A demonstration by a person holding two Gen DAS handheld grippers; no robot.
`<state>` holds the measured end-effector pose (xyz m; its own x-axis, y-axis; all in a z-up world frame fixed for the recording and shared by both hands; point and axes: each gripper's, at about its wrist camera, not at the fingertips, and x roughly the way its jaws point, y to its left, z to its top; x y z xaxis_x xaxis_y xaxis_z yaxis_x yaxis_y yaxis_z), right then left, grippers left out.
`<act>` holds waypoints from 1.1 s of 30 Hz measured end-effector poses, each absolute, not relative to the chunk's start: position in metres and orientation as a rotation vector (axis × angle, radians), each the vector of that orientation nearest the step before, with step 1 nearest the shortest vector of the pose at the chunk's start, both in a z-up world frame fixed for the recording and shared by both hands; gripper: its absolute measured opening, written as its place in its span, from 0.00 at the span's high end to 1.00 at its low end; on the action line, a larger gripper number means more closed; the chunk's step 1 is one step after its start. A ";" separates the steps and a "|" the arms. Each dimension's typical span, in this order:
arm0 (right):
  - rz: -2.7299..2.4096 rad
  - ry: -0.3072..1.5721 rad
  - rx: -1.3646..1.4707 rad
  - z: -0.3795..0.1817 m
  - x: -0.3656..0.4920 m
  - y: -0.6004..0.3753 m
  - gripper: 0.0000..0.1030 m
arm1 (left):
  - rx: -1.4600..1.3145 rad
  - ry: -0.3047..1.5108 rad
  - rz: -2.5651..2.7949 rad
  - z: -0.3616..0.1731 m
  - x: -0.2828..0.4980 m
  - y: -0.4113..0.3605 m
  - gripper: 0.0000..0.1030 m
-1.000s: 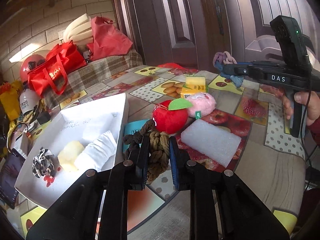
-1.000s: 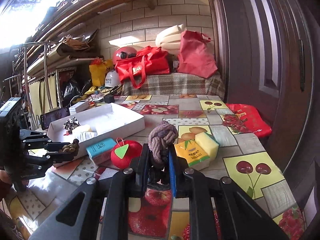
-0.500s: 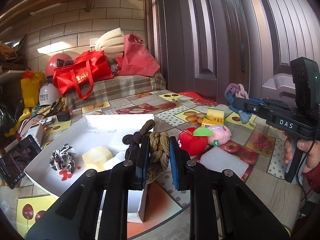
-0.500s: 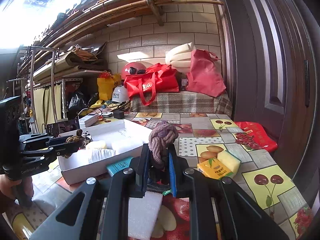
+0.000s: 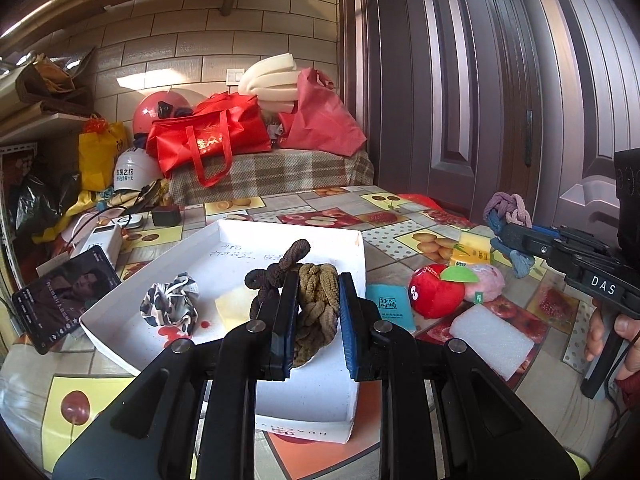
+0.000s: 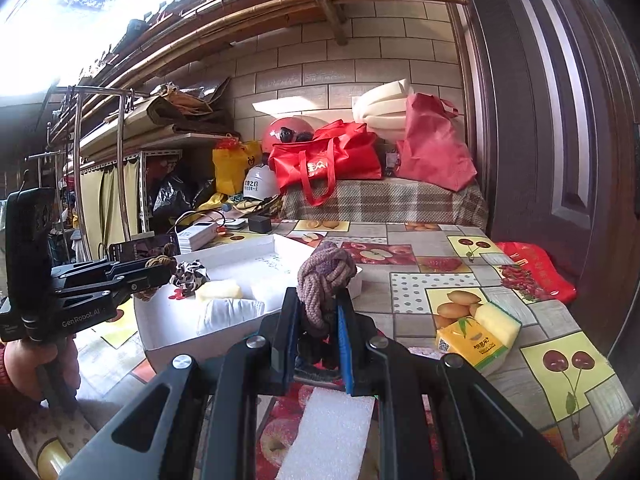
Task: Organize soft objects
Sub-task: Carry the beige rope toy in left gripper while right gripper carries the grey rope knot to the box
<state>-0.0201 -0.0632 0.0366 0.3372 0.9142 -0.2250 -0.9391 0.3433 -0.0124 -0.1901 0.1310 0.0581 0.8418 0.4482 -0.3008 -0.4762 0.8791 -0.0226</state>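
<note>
while over box (image 5: pixel 362 264): l gripper (image 5: pixel 318 312) w/ rope (image 5: pixel 316 308)

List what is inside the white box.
The white box holds a black-and-white scrunchie, a pale yellow sponge and a white folded cloth. The left gripper and its rope hide part of the floor.

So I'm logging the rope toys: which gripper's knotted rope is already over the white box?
The left gripper's brown-and-olive rope hangs above the white box; the right gripper's mauve rope doesn't.
</note>
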 end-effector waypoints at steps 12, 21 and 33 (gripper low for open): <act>1.269 0.222 -0.175 0.033 -0.035 -0.036 0.84 | -0.117 0.300 0.525 0.056 -0.198 0.152 0.82; 1.312 0.264 -0.184 0.029 -0.048 -0.008 0.84 | -0.126 0.300 0.558 0.055 -0.201 0.164 0.82; 1.326 0.301 -0.202 0.023 -0.058 0.043 0.84 | -0.123 0.297 0.630 0.054 -0.196 0.193 0.82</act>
<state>-0.0582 0.0432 0.0234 0.2124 0.9202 -0.3288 -0.9720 0.2335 0.0256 -0.1958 0.1934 0.0543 0.7676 0.5611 -0.3097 -0.5960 0.8027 -0.0229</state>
